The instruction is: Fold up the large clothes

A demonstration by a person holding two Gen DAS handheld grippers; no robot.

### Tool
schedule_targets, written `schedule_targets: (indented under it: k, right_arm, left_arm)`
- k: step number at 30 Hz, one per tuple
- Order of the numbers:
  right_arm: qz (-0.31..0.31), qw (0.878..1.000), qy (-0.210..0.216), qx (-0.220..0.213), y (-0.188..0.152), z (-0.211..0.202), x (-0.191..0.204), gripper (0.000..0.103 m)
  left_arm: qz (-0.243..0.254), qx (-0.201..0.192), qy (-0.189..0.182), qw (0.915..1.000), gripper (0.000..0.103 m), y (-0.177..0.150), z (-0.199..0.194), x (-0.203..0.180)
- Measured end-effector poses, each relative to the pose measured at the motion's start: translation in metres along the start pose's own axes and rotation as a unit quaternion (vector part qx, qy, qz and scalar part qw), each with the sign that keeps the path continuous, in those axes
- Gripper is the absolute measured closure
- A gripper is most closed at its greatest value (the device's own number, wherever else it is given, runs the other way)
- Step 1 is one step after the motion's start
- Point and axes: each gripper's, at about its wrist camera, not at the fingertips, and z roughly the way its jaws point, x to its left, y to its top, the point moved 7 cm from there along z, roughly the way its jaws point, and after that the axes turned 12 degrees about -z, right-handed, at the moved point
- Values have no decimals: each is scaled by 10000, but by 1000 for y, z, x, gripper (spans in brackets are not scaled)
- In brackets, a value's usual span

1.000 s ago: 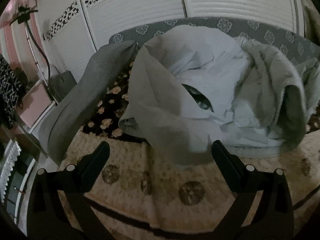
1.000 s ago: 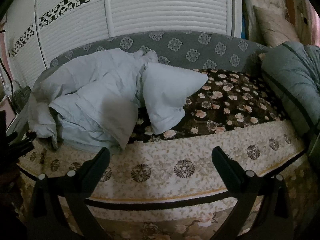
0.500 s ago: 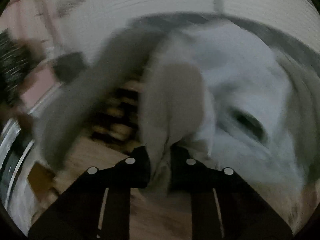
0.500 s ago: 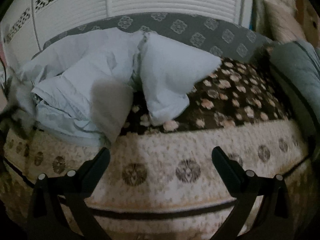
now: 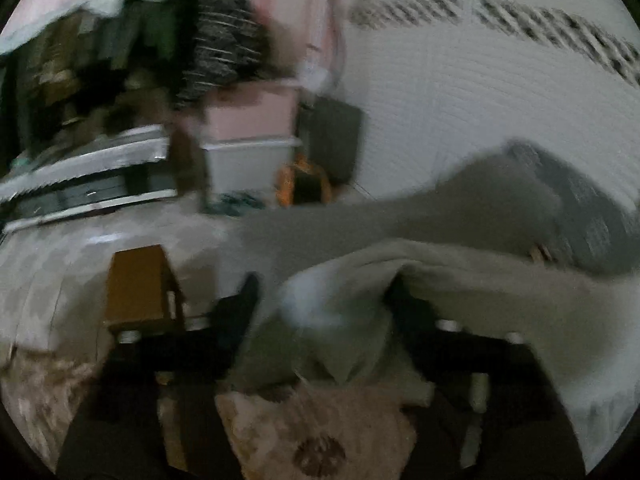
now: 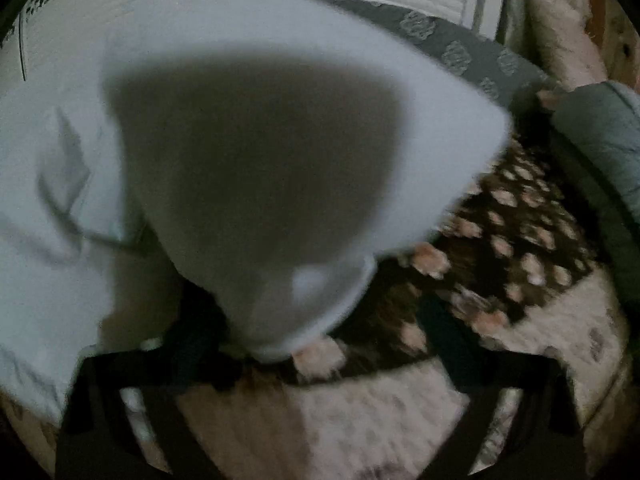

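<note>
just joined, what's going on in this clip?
A person holding a gripper in each hand is starting on a pale blue-grey garment heaped on a floral-patterned bed. The left gripper has a bunched fold of that cloth between its fingers; its jaws have just been opening and stand wide. The right gripper is over a hanging corner of the garment, its jaws just closing, not yet pinching. Both views are blurred. No fold is made yet.

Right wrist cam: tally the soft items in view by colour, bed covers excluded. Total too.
Light blue clothing heap: 1
Grey-green folded quilt: 1
Beige pillow: 1
Total: 3
</note>
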Motion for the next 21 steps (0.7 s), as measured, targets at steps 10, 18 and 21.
schedule_targets:
  k: [10, 18, 21]
  right_arm:
    - [1642, 9026, -3948, -505, 70, -78, -196, 74]
    - [444, 9892, -1105, -849, -5, -109, -72, 2]
    - [431, 9961, -245, -726, -37, -107, -18, 2]
  left_arm:
    - [679, -604, -894, 9918, 3, 10, -53, -64]
    - [3561, 596, -2454, 8997, 3, -149, -106, -158]
    - [4204, 569, -2376, 8738, 3, -178, -110, -158]
